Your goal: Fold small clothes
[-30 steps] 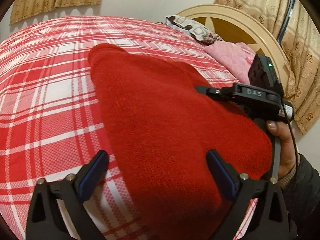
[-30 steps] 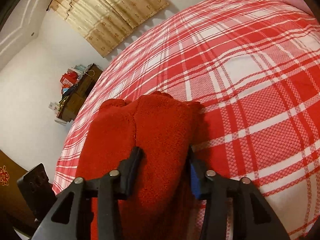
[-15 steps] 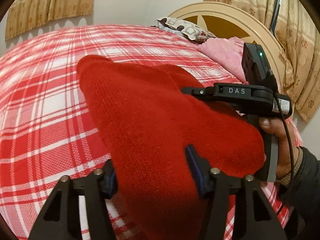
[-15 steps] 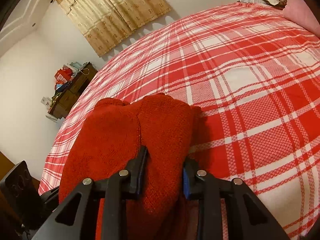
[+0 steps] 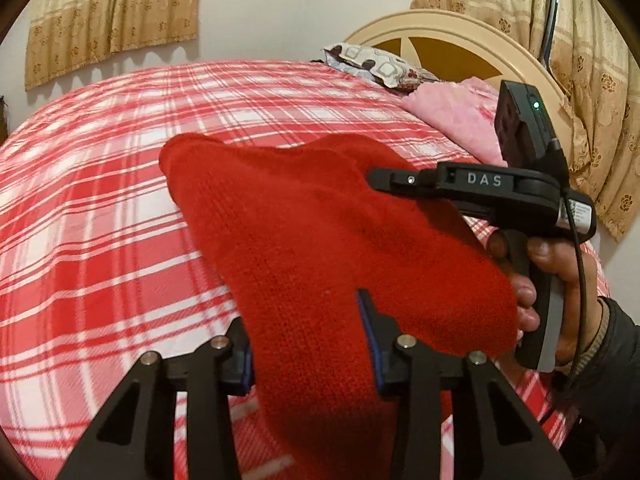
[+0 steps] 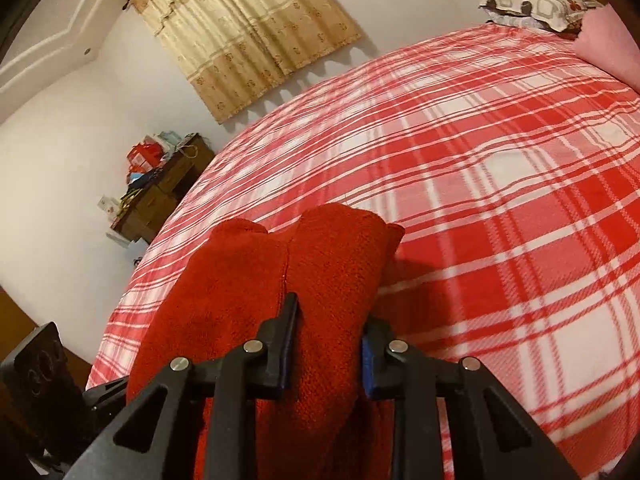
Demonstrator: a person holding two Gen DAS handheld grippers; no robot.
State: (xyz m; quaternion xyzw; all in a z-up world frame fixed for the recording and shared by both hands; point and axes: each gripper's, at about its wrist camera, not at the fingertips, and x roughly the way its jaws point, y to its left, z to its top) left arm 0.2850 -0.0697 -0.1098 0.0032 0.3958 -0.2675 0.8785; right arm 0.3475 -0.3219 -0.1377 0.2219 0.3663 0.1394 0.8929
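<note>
Our left gripper [image 5: 310, 340] has just been closing and now pinches the red knit [image 5: 320, 240]; our right gripper [image 6: 326, 346] clamps its other edge, lifting it off the bed [image 5: 100, 220] to fold.

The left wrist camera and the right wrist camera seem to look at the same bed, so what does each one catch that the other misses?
Only the left wrist view shows the cream headboard, the right gripper from the side and the hand holding it. Only the right wrist view shows a cluttered wooden cabinet against the wall. Both show the red knit garment clamped between that camera's own jaws, the red plaid bedspread, a patterned pillow and gold curtains.
</note>
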